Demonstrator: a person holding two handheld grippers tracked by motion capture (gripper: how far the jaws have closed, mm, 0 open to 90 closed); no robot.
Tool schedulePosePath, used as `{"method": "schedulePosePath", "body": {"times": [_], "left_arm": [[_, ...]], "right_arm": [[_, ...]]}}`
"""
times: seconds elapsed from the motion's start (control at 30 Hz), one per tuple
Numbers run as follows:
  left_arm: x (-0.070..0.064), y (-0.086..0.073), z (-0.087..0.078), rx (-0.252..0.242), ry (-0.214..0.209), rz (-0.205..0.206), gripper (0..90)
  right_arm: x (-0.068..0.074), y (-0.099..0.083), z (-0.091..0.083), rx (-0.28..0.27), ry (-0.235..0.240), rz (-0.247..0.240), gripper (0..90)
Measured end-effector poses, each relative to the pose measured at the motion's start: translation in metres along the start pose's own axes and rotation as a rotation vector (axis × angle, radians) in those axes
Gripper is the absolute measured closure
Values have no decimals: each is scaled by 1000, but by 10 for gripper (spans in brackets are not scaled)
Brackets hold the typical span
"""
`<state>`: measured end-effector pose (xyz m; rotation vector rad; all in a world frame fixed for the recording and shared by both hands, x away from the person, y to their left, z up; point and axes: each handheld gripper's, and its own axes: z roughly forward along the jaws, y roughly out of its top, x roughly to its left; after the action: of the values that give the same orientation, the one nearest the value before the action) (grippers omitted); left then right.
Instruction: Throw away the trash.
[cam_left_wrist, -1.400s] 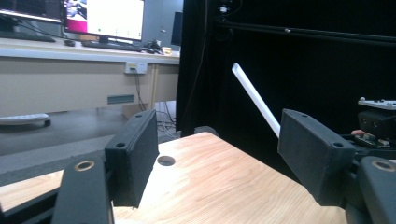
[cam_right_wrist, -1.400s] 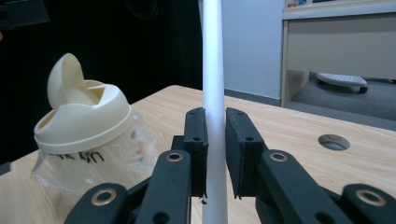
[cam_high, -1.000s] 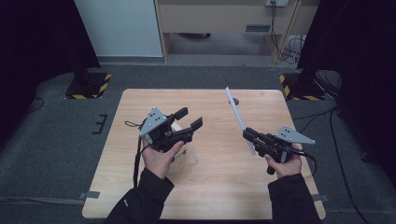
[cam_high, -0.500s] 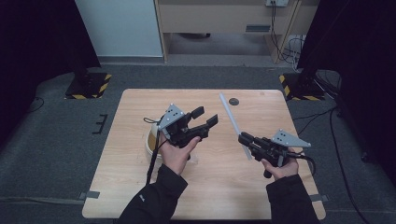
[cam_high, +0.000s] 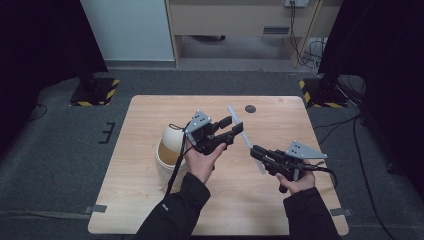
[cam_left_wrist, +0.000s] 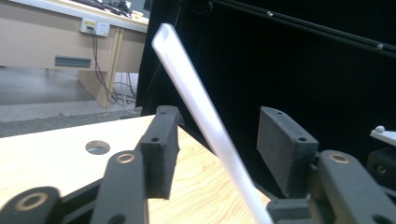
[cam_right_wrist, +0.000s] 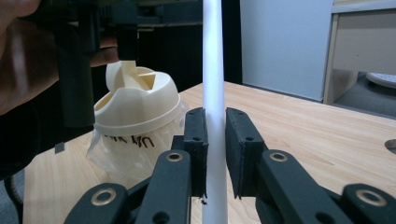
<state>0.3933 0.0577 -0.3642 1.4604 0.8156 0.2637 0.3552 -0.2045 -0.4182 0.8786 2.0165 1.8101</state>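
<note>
A long white straw (cam_high: 241, 131) slants up from my right gripper (cam_high: 256, 152), whose jaws are shut on its lower part; the right gripper view has the straw (cam_right_wrist: 214, 88) pinched between the pads. My left gripper (cam_high: 234, 128) is open, held above the table, with the straw (cam_left_wrist: 203, 112) passing between its spread jaws, touching neither pad. A cream domed-lid cup (cam_high: 168, 146) in clear plastic wrap stands on the table, left of the left hand, also seen as the cup (cam_right_wrist: 135, 114) beyond the right gripper's jaws.
The light wooden table (cam_high: 150, 200) has a round cable hole (cam_high: 250, 108) near its far edge. Dark floor surrounds it. A desk and a pale panel stand beyond the far side, with black stands at both far corners.
My left gripper has travelled right, away from the cup, and now straddles the straw's upper part. The right gripper and its straw have shifted slightly left.
</note>
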Motion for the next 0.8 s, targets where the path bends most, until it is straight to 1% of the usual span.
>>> {"method": "schedulePosePath", "body": {"times": [0.03, 0.23, 0.37, 0.43, 0.63, 0.7, 0.73, 0.8], "left_arm": [[0, 0, 1, 0, -3, -4, 491], [-2, -4, 6, 42, -13, -14, 638], [-3, -5, 6, 56, -38, -34, 722], [-3, -4, 6, 61, -52, -50, 740], [-6, -5, 6, 58, -97, -76, 786], [-8, -5, 6, 59, -110, -72, 799], [-9, -5, 5, 59, -105, -57, 805], [-10, -4, 4, 61, -111, -49, 805]], "right_arm": [[0, 0, 0, 0, 0, 0, 793], [1, -1, 1, 1, 13, 0, 793], [1, -2, 2, 9, 21, -1, 794], [1, -2, 3, 16, 19, -8, 794], [2, -4, 5, 29, 29, -5, 792], [2, -5, 6, 34, 31, -4, 785], [1, -5, 6, 39, 32, 0, 775], [1, -4, 5, 35, 30, 1, 758]]}}
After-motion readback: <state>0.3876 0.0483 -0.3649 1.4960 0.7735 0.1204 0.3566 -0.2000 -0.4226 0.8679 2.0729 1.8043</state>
